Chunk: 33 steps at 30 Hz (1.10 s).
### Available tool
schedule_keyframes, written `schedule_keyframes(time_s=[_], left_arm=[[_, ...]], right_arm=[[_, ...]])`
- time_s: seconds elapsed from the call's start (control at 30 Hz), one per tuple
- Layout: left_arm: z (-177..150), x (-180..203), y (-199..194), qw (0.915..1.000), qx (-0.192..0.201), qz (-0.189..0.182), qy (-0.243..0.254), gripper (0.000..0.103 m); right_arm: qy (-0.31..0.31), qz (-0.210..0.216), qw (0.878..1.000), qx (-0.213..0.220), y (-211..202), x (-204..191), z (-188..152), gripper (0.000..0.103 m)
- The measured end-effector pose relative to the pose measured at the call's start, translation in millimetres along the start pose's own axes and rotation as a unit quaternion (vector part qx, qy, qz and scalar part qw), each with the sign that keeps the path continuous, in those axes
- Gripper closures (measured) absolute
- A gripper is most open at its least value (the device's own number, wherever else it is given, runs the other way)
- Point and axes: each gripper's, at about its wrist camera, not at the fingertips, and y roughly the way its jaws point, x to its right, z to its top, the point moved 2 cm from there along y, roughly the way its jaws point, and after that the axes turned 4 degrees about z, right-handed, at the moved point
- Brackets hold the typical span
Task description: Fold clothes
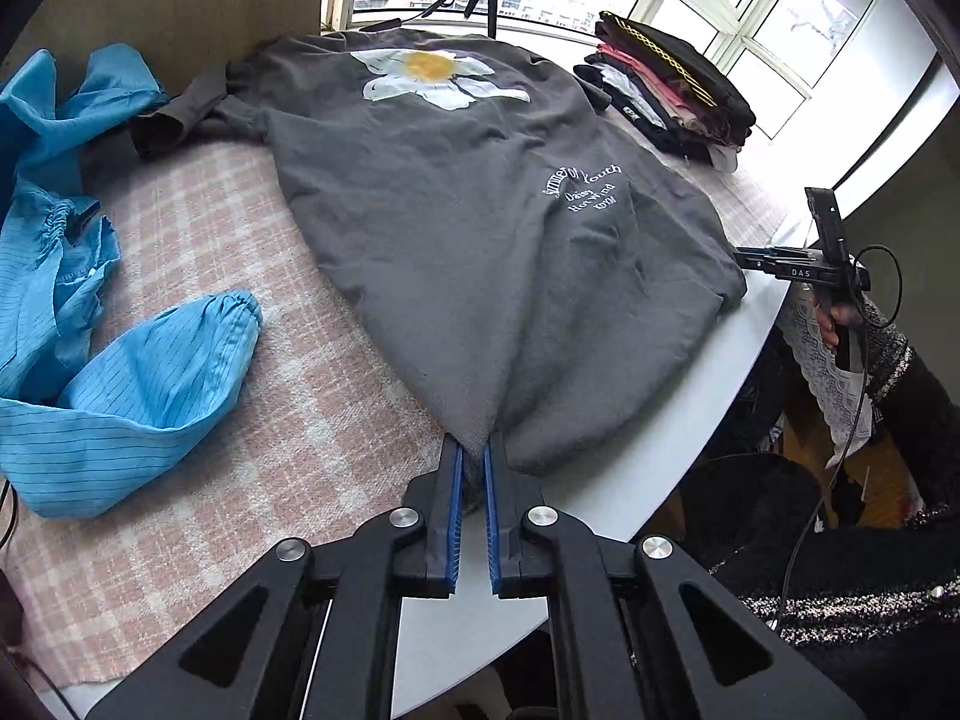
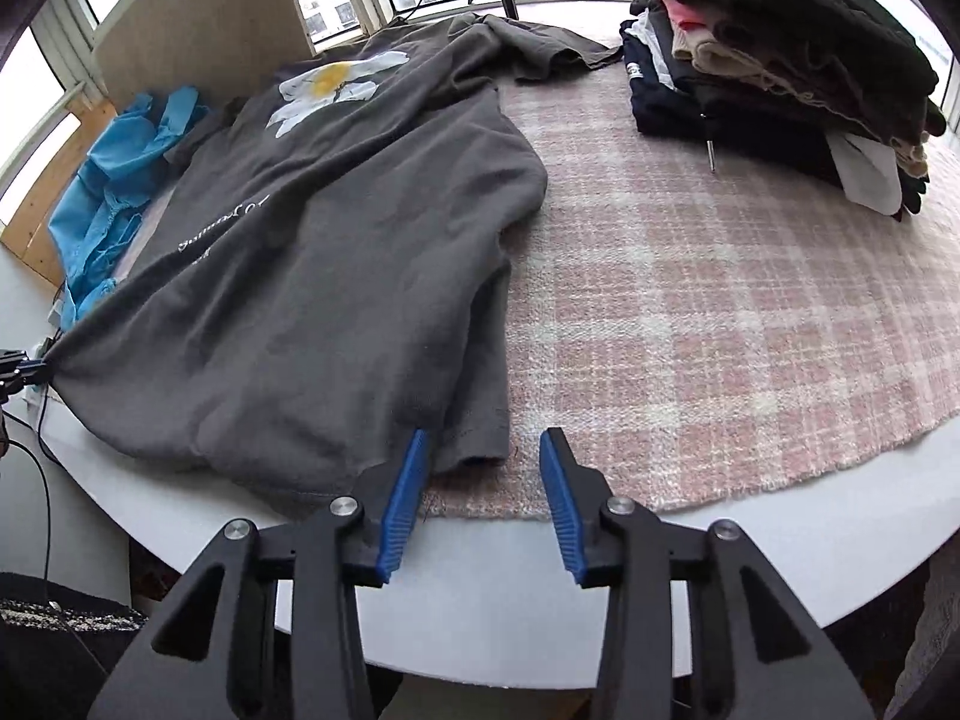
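I see a dark grey T-shirt [image 1: 480, 228] with a white-and-yellow daisy print and white lettering lying spread and slightly rumpled over the pink checked cloth [image 2: 720, 312] on the round white tabletop [image 2: 510, 588], its hem reaching the near edge. My left gripper [image 1: 474, 468] has its fingers pinched narrow on a hem corner, while my right gripper [image 2: 485, 468] sits with fingers wide apart at the other hem corner, gripping nothing. A stack of folded clothes [image 2: 780, 60] rests toward the far right edge, and a crumpled blue garment [image 1: 90, 300] lies along the left edge.
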Motion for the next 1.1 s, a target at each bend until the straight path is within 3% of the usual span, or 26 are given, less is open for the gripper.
schedule_keyframes(time_s=[0.03, 0.1, 0.27, 0.4, 0.47, 0.57, 0.63, 0.73, 0.87, 1.1], left_arm=[[0.9, -0.2, -1.4, 1.0, 0.001, -0.001, 0.0, 0.097], [3.2, -2.1, -8.3, 1.0, 0.006, -0.002, -0.001, 0.097], [8.0, -16.1, -43.9, 0.9992, 0.033, -0.006, -0.021, 0.098], [6.0, -23.4, -60.8, 0.9981, 0.047, -0.006, -0.039, 0.098], [1.7, -21.6, -52.3, 0.9984, 0.039, -0.003, -0.04, 0.098], [-10.1, -17.0, -10.4, 0.9988, -0.01, -0.014, -0.045, 0.098], [-18.1, -16.2, 9.0, 0.9983, -0.03, 0.005, -0.05, 0.098], [-32.7, -26.8, 10.6, 0.9952, -0.026, -0.006, -0.094, 0.091], [-55.3, -23.0, 8.1, 0.9926, -0.017, -0.004, -0.12, 0.077], [-59.0, 6.8, 30.9, 0.9891, -0.019, -0.018, -0.145, 0.071]], right_arm=[[-0.006, 0.005, 1.0, 0.006, 2.4, -3.6, 0.4, 0.064], [-0.006, 0.018, 1.0, 0.018, -0.3, -9.6, 2.4, 0.098], [0.052, 0.078, 0.989, 0.111, -61.0, -14.2, 5.5, 0.098], [0.138, 0.116, 0.963, 0.2, -123.3, 4.3, -7.7, 0.098], [0.162, 0.09, 0.959, 0.214, -131.5, 17.1, -19.3, 0.098], [0.208, 0.037, 0.966, 0.151, -100.2, 47.4, -29.2, 0.098], [0.195, -0.012, 0.976, 0.095, -74.6, 55.5, -30.4, 0.098], [0.154, -0.041, 0.985, 0.067, -57.7, 56.4, -27.2, 0.098], [0.121, -0.049, 0.99, 0.061, -59.1, 61.4, -18.1, 0.098], [0.087, -0.032, 0.995, 0.029, -52.1, 69.1, -5.9, 0.098]])
